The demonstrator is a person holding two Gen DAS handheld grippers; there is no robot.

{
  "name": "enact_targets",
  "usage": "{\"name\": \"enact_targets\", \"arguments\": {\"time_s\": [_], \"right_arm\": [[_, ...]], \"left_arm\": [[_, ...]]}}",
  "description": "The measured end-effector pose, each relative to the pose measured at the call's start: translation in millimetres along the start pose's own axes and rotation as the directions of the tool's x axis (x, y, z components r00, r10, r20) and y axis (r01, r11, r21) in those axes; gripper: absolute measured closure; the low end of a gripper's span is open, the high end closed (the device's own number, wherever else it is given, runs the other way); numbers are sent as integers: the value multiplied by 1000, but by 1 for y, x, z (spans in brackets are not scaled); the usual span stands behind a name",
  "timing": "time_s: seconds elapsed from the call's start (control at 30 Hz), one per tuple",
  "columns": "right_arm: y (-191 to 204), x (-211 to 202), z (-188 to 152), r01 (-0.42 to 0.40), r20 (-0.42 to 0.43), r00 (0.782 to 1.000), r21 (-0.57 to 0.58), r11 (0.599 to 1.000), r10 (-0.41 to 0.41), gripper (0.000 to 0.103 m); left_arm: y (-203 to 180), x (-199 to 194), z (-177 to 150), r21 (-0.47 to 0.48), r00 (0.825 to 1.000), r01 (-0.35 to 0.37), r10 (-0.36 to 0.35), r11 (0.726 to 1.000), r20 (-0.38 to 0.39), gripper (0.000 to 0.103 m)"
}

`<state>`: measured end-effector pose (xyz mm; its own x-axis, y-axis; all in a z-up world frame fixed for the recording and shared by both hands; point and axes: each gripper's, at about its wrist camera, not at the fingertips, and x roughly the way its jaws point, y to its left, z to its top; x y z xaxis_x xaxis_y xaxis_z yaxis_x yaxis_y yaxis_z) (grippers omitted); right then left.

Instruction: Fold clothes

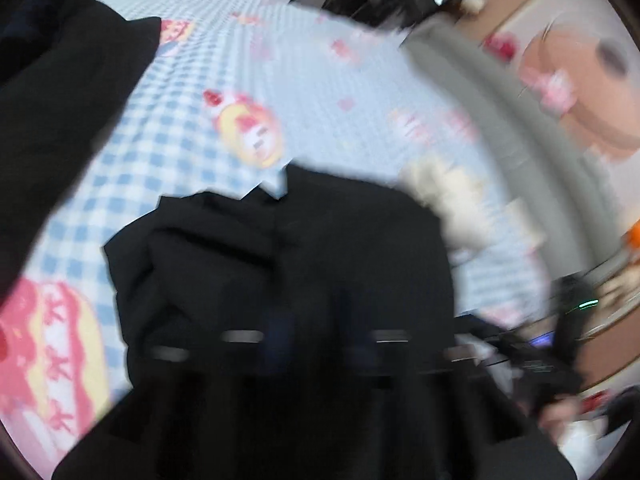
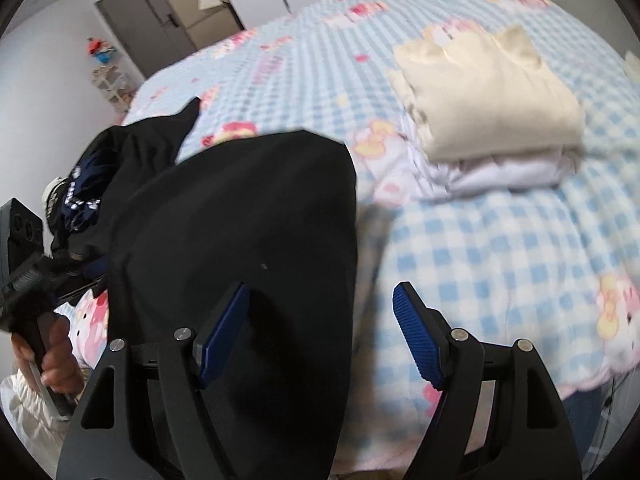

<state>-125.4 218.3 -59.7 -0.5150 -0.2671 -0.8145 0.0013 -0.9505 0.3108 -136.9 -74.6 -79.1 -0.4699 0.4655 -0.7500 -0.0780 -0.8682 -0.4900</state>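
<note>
Nearest to me, the right gripper [image 2: 320, 320] hangs with its blue pads [image 2: 224, 332] spread wide apart and nothing between them. The black garment [image 2: 248, 240] lies draped over the near edge of the bed [image 2: 500, 248], and its right-hand border runs through the gap between the fingers without touching either one.

Off to the left, the left gripper [image 1: 316, 344] is far harder to judge. Its own view is badly smeared, the fingers are dark shapes lost against dark cloth, and I cannot tell whether they are closed on the fabric or merely over it. In the right wrist view the person's hand [image 2: 56, 356] grips that tool's handle down by the near-left corner.

Further in, the black cloth bunches toward the left edge beside a navy printed garment [image 2: 82, 196]. Beyond, toward the far right of the bed, sits a folded cream piece [image 2: 488, 92] on top of a white one [image 2: 500, 174].

The risk I see is the hanging part: much of the black garment spills over the near edge, so its weight could pull it to the floor if neither tool has hold. A grab by the right gripper may also pinch the checked cover together with the hem, and then the fold would drag the bedding along.
</note>
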Motion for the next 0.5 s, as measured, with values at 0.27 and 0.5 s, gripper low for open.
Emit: {"name": "enact_targets", "arguments": {"time_s": [0.27,0.5], "right_arm": [[14,-11,2,-33,42,999,-42,999,34,27],[39,18,-6,-77,7,997,-122,990,79,27]], "left_arm": [[26,-35,-1,-76,994,-82,87,994,64,100],[73,13,-27,-146,985,-172,166,974,-54,96]]}}
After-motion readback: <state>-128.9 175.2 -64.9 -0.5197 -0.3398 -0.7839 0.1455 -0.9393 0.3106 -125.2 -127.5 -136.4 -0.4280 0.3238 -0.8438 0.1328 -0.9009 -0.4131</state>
